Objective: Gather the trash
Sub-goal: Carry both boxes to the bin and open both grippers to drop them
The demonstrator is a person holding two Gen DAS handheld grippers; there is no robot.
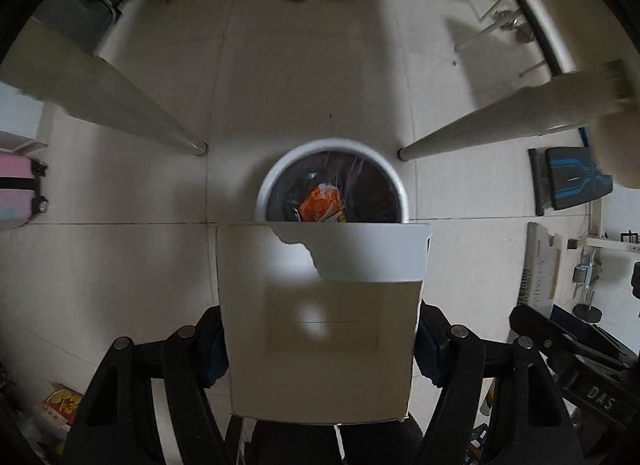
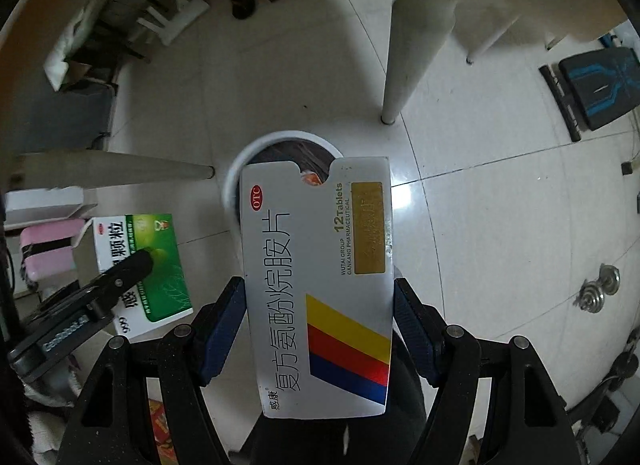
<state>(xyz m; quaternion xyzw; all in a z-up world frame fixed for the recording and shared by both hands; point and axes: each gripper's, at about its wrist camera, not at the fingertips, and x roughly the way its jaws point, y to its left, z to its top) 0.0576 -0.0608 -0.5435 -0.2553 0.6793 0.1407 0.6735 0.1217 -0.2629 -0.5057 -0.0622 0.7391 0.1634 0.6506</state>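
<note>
Ok so going left to right: my left gripper [image 1: 320, 349] is clamped on a white medicine box [image 1: 320, 325], pads pressed against both of its side walls. From its own camera I only get the plain back of the box, with the torn flap end pointing away from me. In the right wrist view the same box [image 2: 140, 273] shows its green front with 999 printed on it, and one black finger [image 2: 132, 269] of the left gripper lies across it.

Straight past the far end of that box, down on the tile floor [image 1: 120, 265], sits the round white trash bin [image 1: 332, 185] with a dark liner. There's an orange wrapper [image 1: 320, 205] already lying inside. Two pale table legs [image 1: 120, 105] land on the floor either side of the bin.

My right gripper [image 2: 320, 329] is closed on a flat white tablet box [image 2: 320, 289], blue pads [image 2: 218, 337] squeezing its long edges. It reads OTC and 12 Tablets, with yellow, red and blue stripes. The box sticks out forward and its far end overlaps the bin [image 2: 236, 173] in the picture, so the bin sits right behind it.
</note>
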